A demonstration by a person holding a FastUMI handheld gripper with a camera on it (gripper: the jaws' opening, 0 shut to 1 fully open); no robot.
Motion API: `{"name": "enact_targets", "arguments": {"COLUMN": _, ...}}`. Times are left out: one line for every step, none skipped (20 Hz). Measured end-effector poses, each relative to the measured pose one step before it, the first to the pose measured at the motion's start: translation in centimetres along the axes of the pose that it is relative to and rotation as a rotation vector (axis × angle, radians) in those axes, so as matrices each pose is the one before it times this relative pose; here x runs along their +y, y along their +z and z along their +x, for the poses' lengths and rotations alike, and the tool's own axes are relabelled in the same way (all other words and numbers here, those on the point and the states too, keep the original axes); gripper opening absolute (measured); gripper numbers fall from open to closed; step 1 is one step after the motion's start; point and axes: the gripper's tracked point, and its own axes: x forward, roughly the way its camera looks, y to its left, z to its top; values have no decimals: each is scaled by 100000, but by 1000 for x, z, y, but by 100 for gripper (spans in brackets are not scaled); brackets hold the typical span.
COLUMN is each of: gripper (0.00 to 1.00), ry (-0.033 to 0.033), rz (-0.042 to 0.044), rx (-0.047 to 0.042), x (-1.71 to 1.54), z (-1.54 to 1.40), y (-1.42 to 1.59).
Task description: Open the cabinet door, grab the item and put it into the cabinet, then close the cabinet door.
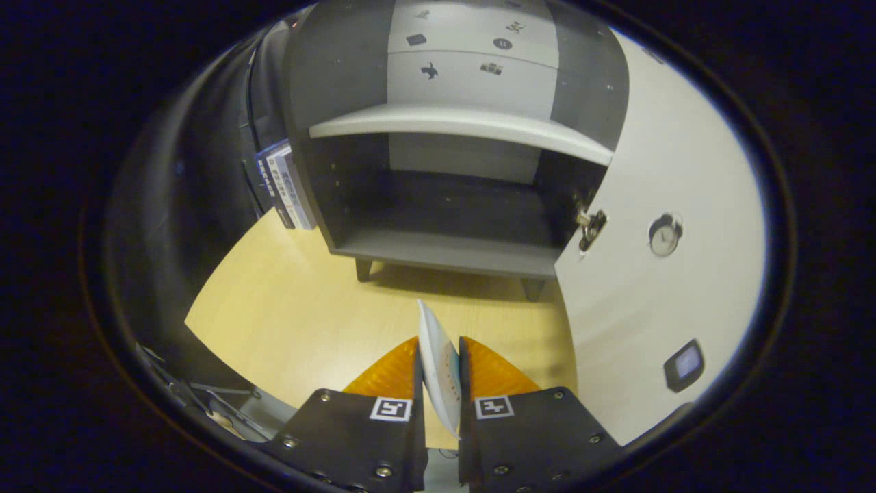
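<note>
Fingers of my gripper (438, 359) are pinched on a thin white packet (439, 373), which stands on edge between them and pokes out just past the tips. Beyond it I see bare wooden tabletop (287, 308), then the grey cabinet (445, 205) standing open, with its white door (657, 274) swung out to the right. Books (284, 183) lean against its left side.

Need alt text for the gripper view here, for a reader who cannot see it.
The gripper has its jaws shut on a thin white item above a wooden table, facing a small grey cabinet. Its white door stands open at the right; books stand left of it.
</note>
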Motion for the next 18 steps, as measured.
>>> {"name": "enact_targets", "arguments": {"gripper": 20, "ry": 251, "rz": -687, "rx": -2454, "x": 111, "z": -672, "y": 1932}}
{"name": "enact_targets", "arguments": {"gripper": 20, "ry": 150, "rz": -275, "rx": -1915, "x": -32, "z": -410, "y": 1454}}
{"name": "enact_targets", "arguments": {"gripper": 20, "ry": 343, "rz": 74, "rx": -2096, "x": 26, "z": -492, "y": 1785}}
{"name": "enact_targets", "arguments": {"gripper": 20, "ry": 600, "rz": 327, "rx": -2163, "x": 156, "z": -481, "y": 1694}}
{"name": "enact_targets", "arguments": {"gripper": 20, "ry": 729, "rz": 437, "rx": -2112, "x": 139, "z": -262, "y": 1553}}
{"name": "enact_targets", "arguments": {"gripper": 19, "ry": 289, "rz": 388, "rx": -1688, "x": -11, "z": -88, "y": 1315}}
{"name": "enact_targets", "arguments": {"gripper": 20, "ry": 287, "rz": 619, "rx": -1362, "x": 21, "z": -189, "y": 1315}}
{"name": "enact_targets", "arguments": {"gripper": 19, "ry": 663, "rz": 1372, "rx": -1352, "x": 17, "z": -185, "y": 1385}}
{"name": "enact_targets", "arguments": {"gripper": 19, "ry": 470, "rz": 1052, "rx": -1126, "x": -42, "z": -33, "y": 1156}}
{"name": "enact_targets", "arguments": {"gripper": 19, "ry": 82, "rz": 903, "rx": -1029, "x": -49, "z": 210, "y": 1080}}
{"name": "enact_targets", "arguments": {"gripper": 19, "ry": -360, "rz": 729, "rx": -1093, "x": -265, "z": -41, "y": 1074}}
{"name": "enact_targets", "arguments": {"gripper": 19, "ry": -359, "rz": 370, "rx": -1325, "x": -286, "z": 77, "y": 1215}}
{"name": "enact_targets", "arguments": {"gripper": 19, "ry": -546, "rz": 294, "rx": -1256, "x": -358, "z": 160, "y": 826}}
{"name": "enact_targets", "arguments": {"gripper": 19, "ry": -601, "rz": 401, "rx": -520, "x": -368, "z": 273, "y": 860}}
{"name": "enact_targets", "arguments": {"gripper": 19, "ry": 20, "rz": 957, "rx": -411, "x": -179, "z": 353, "y": 907}}
{"name": "enact_targets", "arguments": {"gripper": 19, "ry": 165, "rz": 998, "rx": 435, "x": -125, "z": 578, "y": 631}}
{"name": "enact_targets", "arguments": {"gripper": 19, "ry": -165, "rz": 695, "rx": 818, "x": -298, "z": 572, "y": 694}}
{"name": "enact_targets", "arguments": {"gripper": 19, "ry": -347, "rz": 605, "rx": 288, "x": -309, "z": 676, "y": 617}}
